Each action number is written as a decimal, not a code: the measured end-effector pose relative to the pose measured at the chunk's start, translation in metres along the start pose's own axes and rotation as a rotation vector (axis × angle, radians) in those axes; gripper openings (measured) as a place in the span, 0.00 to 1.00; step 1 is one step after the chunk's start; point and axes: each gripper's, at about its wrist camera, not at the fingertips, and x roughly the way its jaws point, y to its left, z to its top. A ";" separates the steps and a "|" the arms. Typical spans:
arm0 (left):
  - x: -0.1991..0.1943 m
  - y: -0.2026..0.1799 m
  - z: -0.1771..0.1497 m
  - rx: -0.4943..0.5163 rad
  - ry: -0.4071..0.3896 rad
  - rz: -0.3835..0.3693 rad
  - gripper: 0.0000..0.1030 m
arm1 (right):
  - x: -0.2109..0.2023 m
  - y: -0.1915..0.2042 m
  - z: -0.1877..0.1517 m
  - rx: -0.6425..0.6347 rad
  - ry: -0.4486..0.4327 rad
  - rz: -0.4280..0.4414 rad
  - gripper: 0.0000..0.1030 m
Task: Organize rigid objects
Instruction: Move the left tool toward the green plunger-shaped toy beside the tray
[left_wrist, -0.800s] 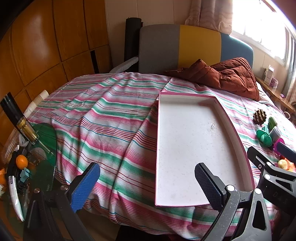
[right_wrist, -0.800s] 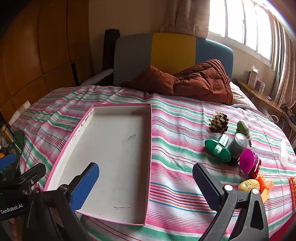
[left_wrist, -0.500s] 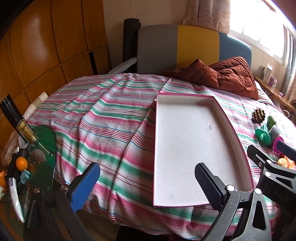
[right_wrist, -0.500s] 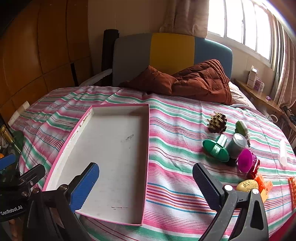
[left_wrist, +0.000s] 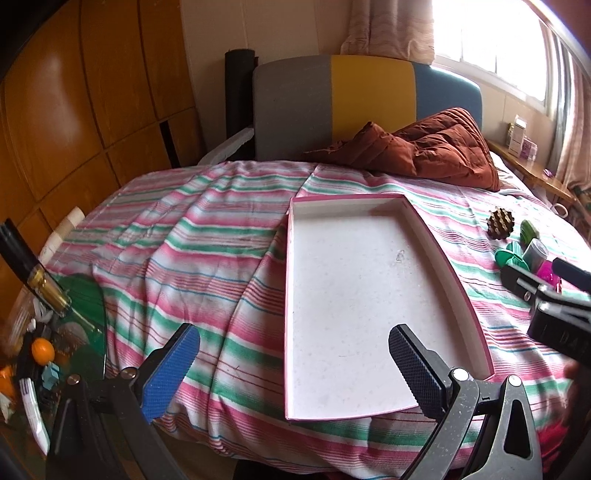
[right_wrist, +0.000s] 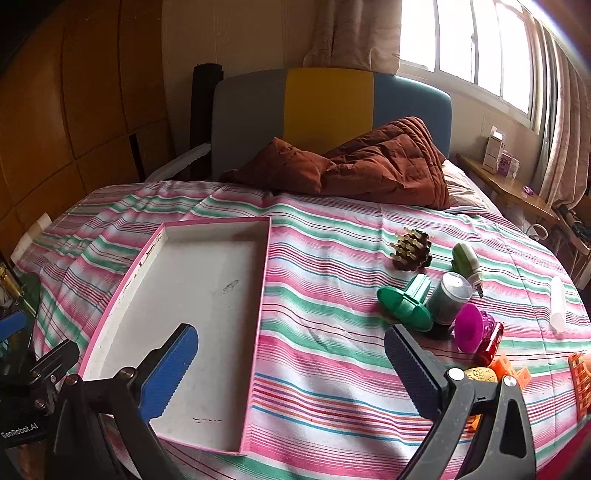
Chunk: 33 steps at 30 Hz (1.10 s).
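Both my grippers, left (left_wrist: 293, 363) and right (right_wrist: 290, 363), hung agape and unloaded; best first move was right onto the cone (right_wrist: 410, 249), then the tray (right_wrist: 255, 332).

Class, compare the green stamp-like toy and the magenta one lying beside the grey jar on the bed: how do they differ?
The green toy lies left of the grey jar; the magenta toy lies right of it and nearer the camera. The green toy's handle looks opaque and ribbed; the magenta toy's looks translucent. Both lie tipped on their sides on the striped bedspread, outside the pink tray.
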 end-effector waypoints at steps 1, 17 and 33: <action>0.000 -0.001 0.001 0.005 -0.002 -0.001 1.00 | 0.000 -0.006 0.002 0.008 -0.001 -0.007 1.00; -0.002 -0.028 0.004 0.096 -0.014 -0.012 1.00 | -0.010 -0.137 0.018 0.210 -0.013 -0.154 1.00; 0.005 -0.087 0.020 0.187 0.018 -0.189 1.00 | 0.009 -0.249 -0.014 0.589 0.035 -0.111 1.00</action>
